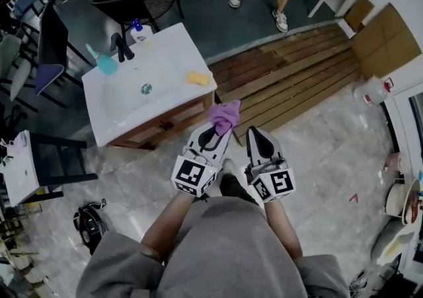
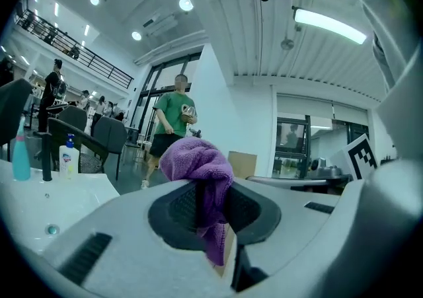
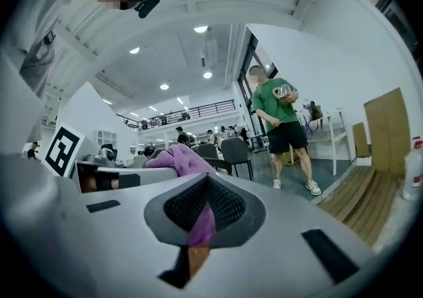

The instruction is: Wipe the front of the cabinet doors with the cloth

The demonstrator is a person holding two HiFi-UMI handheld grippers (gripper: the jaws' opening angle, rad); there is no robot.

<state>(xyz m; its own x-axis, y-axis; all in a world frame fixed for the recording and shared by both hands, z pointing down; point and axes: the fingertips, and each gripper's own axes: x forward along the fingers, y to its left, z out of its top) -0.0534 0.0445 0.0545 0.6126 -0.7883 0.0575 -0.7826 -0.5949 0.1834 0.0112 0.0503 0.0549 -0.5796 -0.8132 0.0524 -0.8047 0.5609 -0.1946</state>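
Note:
A purple cloth (image 1: 225,115) hangs bunched from my left gripper (image 1: 213,133), which is shut on it. In the left gripper view the cloth (image 2: 198,161) bulges above the jaws and a strip hangs down between them at the left gripper (image 2: 205,205). My right gripper (image 1: 255,134) is held beside it, shut with nothing of its own in its jaws (image 3: 206,187); the cloth (image 3: 185,158) shows to its left. The cabinet (image 1: 165,125), wood-fronted under a white sink top (image 1: 165,59), stands just ahead and left of both grippers, apart from them.
On the sink top are a black faucet (image 1: 122,46), a teal bottle (image 1: 103,63), a soap dispenser (image 1: 138,31) and a yellow sponge (image 1: 197,78). Wooden planks (image 1: 297,72) lie to the right. A person in a green shirt (image 3: 281,121) stands beyond. Black chairs (image 1: 53,45) stand left.

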